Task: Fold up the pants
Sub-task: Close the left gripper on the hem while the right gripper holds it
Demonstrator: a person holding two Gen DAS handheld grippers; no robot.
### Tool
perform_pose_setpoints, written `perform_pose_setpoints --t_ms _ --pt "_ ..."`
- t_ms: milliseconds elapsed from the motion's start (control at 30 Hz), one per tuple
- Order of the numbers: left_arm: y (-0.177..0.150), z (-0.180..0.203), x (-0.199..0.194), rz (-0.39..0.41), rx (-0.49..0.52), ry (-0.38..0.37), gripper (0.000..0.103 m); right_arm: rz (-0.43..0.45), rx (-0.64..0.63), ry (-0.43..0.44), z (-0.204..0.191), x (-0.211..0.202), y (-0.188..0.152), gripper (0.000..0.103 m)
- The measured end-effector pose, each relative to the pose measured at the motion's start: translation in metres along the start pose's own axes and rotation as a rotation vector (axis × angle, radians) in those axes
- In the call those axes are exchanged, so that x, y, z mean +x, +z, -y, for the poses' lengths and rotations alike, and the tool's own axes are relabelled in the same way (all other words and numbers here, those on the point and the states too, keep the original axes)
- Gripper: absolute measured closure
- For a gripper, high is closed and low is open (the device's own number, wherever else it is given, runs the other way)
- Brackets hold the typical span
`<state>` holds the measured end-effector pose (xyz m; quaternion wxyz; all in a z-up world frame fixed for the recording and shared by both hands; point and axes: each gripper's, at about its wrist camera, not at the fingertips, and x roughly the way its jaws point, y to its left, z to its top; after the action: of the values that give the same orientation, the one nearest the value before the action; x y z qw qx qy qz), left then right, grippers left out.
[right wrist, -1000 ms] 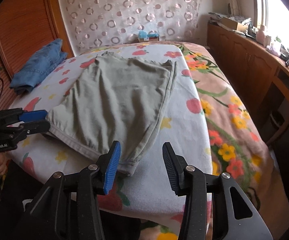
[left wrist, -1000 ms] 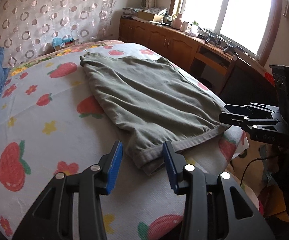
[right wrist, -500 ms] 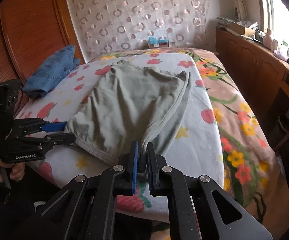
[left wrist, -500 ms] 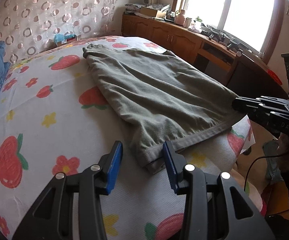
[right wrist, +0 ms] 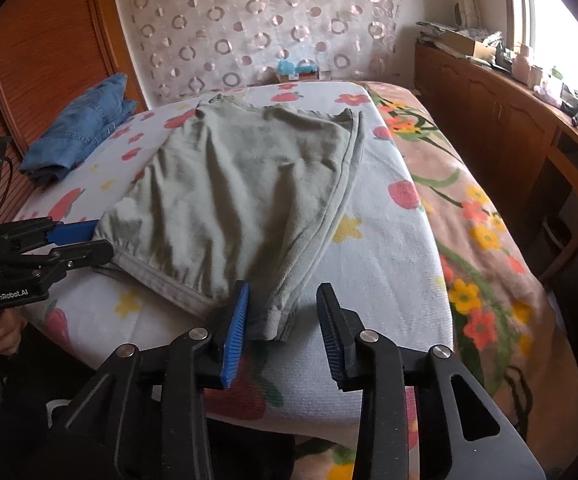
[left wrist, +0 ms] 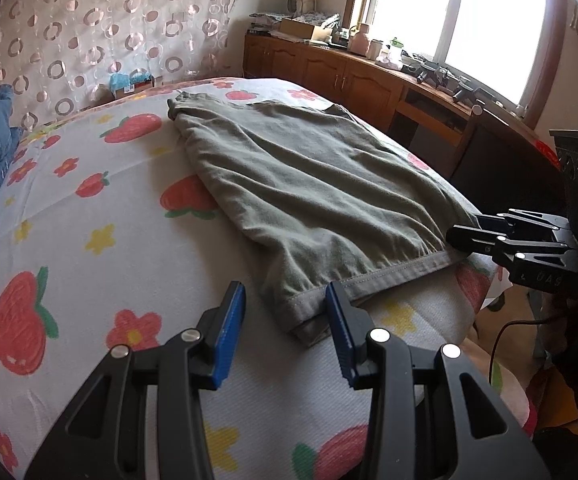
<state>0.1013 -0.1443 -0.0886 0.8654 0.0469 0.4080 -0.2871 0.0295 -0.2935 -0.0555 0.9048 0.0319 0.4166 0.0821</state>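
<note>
Grey-green pants (left wrist: 309, 192) lie flat on the strawberry-print bed sheet (left wrist: 89, 220), waistband toward me. My left gripper (left wrist: 285, 332) is open, its blue pads either side of the near left waistband corner. My right gripper (right wrist: 283, 330) is open around the near right waistband corner of the pants (right wrist: 241, 192). In the left wrist view the right gripper (left wrist: 485, 236) sits at the pants' right corner. In the right wrist view the left gripper (right wrist: 81, 240) sits at the left corner.
Folded blue jeans (right wrist: 81, 128) lie at the bed's far left by the wooden headboard (right wrist: 49, 52). A floral blanket (right wrist: 469, 208) covers the bed's right side. A wooden cabinet (left wrist: 353, 76) with clutter runs under the window. A small box (right wrist: 297, 70) sits at the far bed edge.
The right gripper closed on the waistband corner half a second ago and is now open again. The left gripper stayed open and edged closer to its corner.
</note>
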Motion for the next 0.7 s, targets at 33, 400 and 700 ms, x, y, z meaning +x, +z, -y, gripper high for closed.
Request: perform_pose_setpoints --t_ms 33,400,700 --pt "0.0 0.0 0.0 0.001 -0.001 0.001 0.063 0.0 0.003 -0.001 0.0 0.0 0.0 0.068" --pt "0.0 0.006 0.0 -0.005 -0.014 -0.03 0.063 0.003 0.0 -0.006 -0.002 0.001 0.0 0.069" --pt "0.0 0.011 0.003 0.015 -0.008 -0.043 0.076 -0.006 0.031 0.072 0.0 0.003 0.002 0.083"
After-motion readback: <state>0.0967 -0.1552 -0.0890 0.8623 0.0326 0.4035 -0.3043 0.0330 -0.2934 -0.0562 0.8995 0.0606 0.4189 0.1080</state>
